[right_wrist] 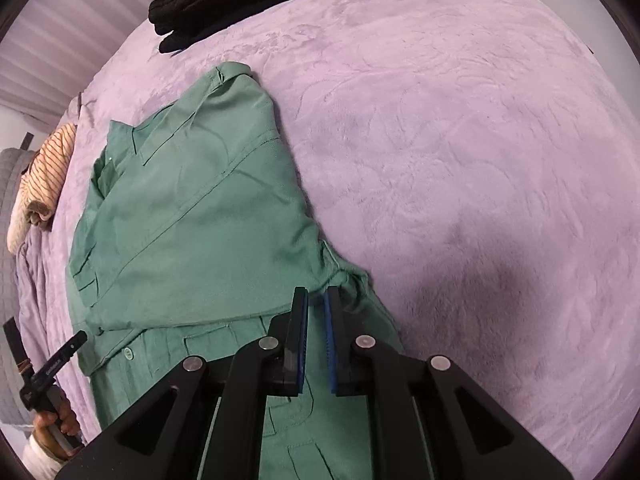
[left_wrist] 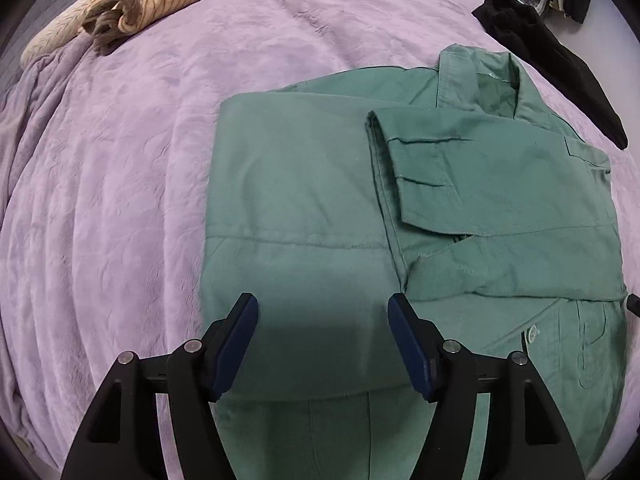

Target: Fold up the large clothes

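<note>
left wrist view: green shirt (left_wrist: 420, 208) lies on the purple bed (left_wrist: 120, 200), both sleeves folded inward for a neat bundle; left claw (left_wrist: 322, 340) hovers apart, empty, while right claw (right_wrist: 316, 340) is nearly together, empty.

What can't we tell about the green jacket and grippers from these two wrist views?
- Green jacket lower part: cut off by the bottom edge and covered by gripper bodies in both views.
- Right gripper: jaws nearly together; any cloth pinched between them is not discernible.
- Left gripper: open above the jacket; contact with the cloth unclear.
- Black garment: cut by the top edge, type unclear.
</note>
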`<action>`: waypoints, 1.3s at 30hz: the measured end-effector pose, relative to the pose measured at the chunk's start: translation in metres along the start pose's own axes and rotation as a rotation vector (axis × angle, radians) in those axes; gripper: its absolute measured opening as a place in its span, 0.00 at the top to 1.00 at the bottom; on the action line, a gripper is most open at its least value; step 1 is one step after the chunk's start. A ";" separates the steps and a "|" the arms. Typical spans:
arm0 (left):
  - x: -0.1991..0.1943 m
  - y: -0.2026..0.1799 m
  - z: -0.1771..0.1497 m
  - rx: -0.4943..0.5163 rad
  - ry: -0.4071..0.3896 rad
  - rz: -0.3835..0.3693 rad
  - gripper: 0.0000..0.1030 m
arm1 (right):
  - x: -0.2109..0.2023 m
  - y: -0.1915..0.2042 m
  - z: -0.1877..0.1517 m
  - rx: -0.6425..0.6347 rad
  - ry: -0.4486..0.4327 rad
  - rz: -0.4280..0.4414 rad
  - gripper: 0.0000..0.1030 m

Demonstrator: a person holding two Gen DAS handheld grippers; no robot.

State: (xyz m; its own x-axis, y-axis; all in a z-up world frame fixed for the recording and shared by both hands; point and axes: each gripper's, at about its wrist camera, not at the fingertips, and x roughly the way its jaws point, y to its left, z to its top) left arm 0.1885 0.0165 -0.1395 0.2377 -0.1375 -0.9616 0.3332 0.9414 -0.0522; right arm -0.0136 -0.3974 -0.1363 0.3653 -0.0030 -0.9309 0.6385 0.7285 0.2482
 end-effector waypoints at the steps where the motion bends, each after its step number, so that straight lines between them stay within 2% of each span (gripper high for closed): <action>1: -0.004 0.000 -0.005 -0.005 0.008 0.004 0.33 | -0.004 0.000 -0.004 0.006 0.006 0.014 0.91; 5: -0.016 -0.003 -0.025 -0.012 0.041 0.012 0.33 | -0.013 0.001 -0.022 0.011 0.048 0.055 0.90; 7: -0.020 -0.006 -0.036 -0.013 0.071 0.016 0.33 | -0.015 0.004 -0.028 0.004 0.067 0.065 0.86; 8: -0.022 -0.008 -0.040 -0.015 0.084 0.024 0.33 | -0.015 0.007 -0.030 0.001 0.075 0.064 0.79; 9: -0.024 -0.012 -0.045 -0.015 0.091 0.027 0.33 | -0.019 0.005 -0.035 0.000 0.082 0.066 0.66; 10: -0.027 -0.014 -0.049 -0.016 0.095 0.029 0.33 | -0.021 0.006 -0.037 0.001 0.087 0.070 0.58; 11: -0.031 -0.018 -0.052 -0.020 0.094 0.037 0.33 | -0.023 0.006 -0.040 0.001 0.088 0.075 0.42; 12: -0.036 -0.022 -0.056 -0.024 0.086 0.042 0.33 | -0.026 0.007 -0.042 -0.003 0.089 0.082 0.38; 13: -0.041 -0.023 -0.059 -0.029 0.077 0.045 0.27 | -0.029 0.009 -0.044 -0.012 0.092 0.088 0.38; 14: -0.046 -0.026 -0.063 -0.037 0.069 0.048 0.05 | -0.032 0.010 -0.046 -0.020 0.096 0.090 0.38; 15: -0.052 -0.028 -0.066 -0.047 0.056 0.056 0.00 | -0.034 0.010 -0.048 -0.027 0.099 0.093 0.38; 19: -0.069 -0.038 -0.072 -0.045 0.031 0.066 0.00 | -0.045 0.011 -0.051 -0.041 0.108 0.116 0.35; 21: -0.077 -0.044 -0.077 -0.035 0.031 0.079 0.00 | -0.050 0.012 -0.053 -0.054 0.108 0.126 0.28; 24: -0.087 -0.053 -0.083 -0.024 0.033 0.125 0.00 | -0.058 0.016 -0.054 -0.082 0.110 0.147 0.23; 31: -0.098 -0.056 -0.098 -0.093 0.075 0.166 0.00 | -0.080 0.026 -0.062 -0.188 0.088 0.167 0.18; 32: -0.101 -0.058 -0.101 -0.090 0.075 0.168 0.00 | -0.083 0.027 -0.063 -0.199 0.084 0.168 0.14; 33: -0.104 -0.060 -0.103 -0.088 0.075 0.164 0.00 | -0.085 0.027 -0.065 -0.209 0.083 0.168 0.03; 34: -0.108 -0.063 -0.106 -0.087 0.074 0.159 0.00 | -0.086 0.026 -0.065 -0.215 0.084 0.172 0.01; 39: -0.127 -0.075 -0.121 -0.085 0.063 0.144 0.00 | -0.086 0.022 -0.074 -0.230 0.128 0.225 0.00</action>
State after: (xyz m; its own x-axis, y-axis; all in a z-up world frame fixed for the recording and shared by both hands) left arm 0.0226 0.0002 -0.0461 0.2189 0.0180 -0.9756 0.2205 0.9731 0.0674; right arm -0.0812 -0.3307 -0.0703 0.3821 0.2504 -0.8896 0.3773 0.8365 0.3975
